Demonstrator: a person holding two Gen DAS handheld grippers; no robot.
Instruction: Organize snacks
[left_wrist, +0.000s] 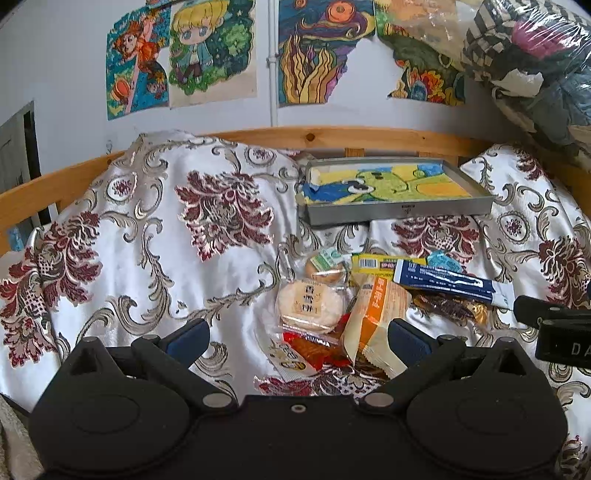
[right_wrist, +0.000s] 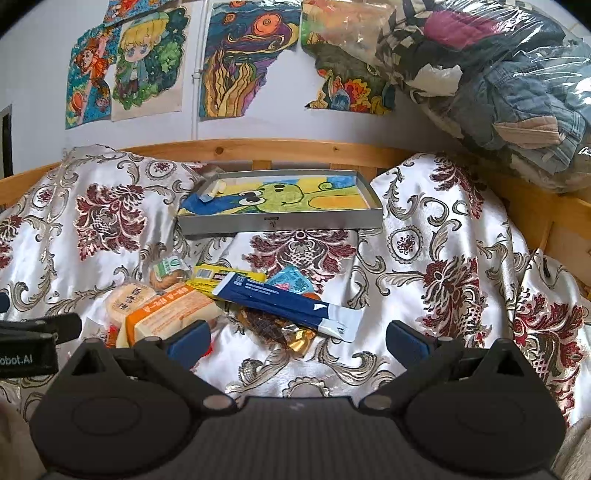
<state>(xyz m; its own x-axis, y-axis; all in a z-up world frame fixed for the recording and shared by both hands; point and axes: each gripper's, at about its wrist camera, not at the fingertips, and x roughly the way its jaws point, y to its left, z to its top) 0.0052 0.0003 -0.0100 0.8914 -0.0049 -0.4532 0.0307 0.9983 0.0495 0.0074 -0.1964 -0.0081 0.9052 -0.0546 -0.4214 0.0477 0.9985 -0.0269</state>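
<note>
A heap of wrapped snacks lies on the patterned bedspread: a round rice cracker pack (left_wrist: 309, 304) (right_wrist: 127, 301), an orange-and-cream bread pack (left_wrist: 376, 314) (right_wrist: 173, 312), a long blue-and-white pack (left_wrist: 448, 282) (right_wrist: 291, 308), a yellow pack (left_wrist: 373, 264) (right_wrist: 221, 275), a red pack (left_wrist: 314, 349) and a small round bun (left_wrist: 327, 271) (right_wrist: 166, 275). Behind them sits a grey tray (left_wrist: 406, 212) (right_wrist: 295, 219) lined with a coloured drawing. My left gripper (left_wrist: 297, 338) is open just short of the rice cracker and bread pack. My right gripper (right_wrist: 297, 338) is open near the blue pack and a brown foil snack (right_wrist: 273, 328).
A wooden bed rail (left_wrist: 332, 134) (right_wrist: 295, 146) runs behind the tray. A plastic bag of folded clothes (right_wrist: 498, 85) (left_wrist: 535, 66) is piled at the back right. Drawings (left_wrist: 207, 51) hang on the wall. The bedspread (left_wrist: 147, 240) (right_wrist: 443, 258) lies rumpled on both sides.
</note>
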